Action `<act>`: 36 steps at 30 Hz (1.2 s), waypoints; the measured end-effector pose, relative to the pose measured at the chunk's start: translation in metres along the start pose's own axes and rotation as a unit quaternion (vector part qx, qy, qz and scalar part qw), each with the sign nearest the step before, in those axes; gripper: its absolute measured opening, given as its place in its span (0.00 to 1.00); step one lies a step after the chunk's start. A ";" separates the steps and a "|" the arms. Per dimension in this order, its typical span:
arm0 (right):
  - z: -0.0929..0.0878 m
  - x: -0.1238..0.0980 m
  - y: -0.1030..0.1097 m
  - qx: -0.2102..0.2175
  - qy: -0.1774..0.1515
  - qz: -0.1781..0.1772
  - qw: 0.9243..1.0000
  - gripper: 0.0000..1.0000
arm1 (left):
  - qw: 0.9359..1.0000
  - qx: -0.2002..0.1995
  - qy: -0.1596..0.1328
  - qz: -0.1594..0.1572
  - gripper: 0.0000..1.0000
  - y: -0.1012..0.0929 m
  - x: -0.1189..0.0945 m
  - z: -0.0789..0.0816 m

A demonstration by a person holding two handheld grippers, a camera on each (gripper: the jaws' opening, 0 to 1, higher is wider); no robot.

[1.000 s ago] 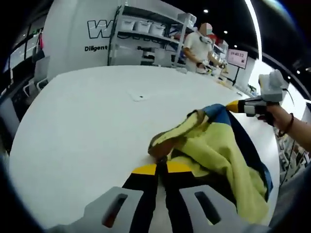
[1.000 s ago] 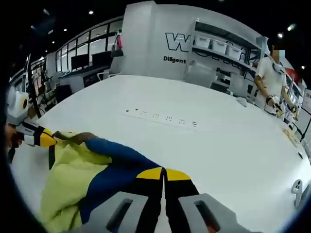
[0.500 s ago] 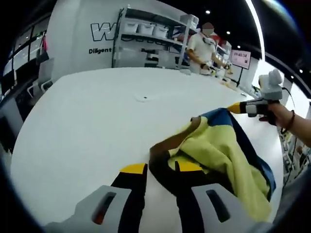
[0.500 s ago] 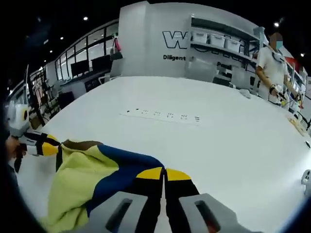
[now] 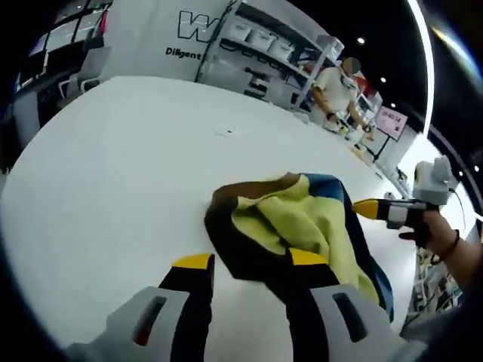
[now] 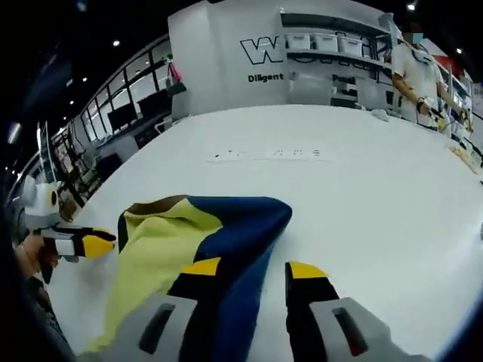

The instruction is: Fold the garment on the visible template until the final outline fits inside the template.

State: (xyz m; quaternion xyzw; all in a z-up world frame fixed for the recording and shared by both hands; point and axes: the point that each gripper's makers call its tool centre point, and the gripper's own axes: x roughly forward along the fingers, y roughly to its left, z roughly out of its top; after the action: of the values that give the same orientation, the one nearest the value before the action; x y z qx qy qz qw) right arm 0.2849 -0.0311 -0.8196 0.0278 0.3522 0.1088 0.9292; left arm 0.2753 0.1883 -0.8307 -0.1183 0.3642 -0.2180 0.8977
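Both tongs (image 5: pixel 245 261) (image 6: pixel 253 268) agape; garment (image 5: pixel 302 226) bunched

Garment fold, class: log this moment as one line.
left claw: open | right claw: open | garment: released, bunched on white table | fold unfinished

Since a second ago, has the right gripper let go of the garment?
Yes. The right gripper was shut on the garment's blue edge; it now stands open, drawn back from the cloth lying on the white table.

White table (image 5: pixel 113 143), lettered white wall (image 6: pixel 219 56), bin-laden shelving (image 5: pixel 260 53), ceiling spotlights.
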 end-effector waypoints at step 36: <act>0.006 -0.007 -0.085 -0.070 0.026 -0.090 0.993 0.00 | 0.998 0.010 0.066 0.021 0.01 -0.004 0.001 -0.016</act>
State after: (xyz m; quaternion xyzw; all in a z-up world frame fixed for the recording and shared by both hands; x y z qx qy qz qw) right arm 0.2989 -0.1149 -0.8215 -0.0718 0.3686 0.0501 0.9255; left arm 0.2632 0.1830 -0.8413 -0.0874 0.4224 -0.2101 0.8774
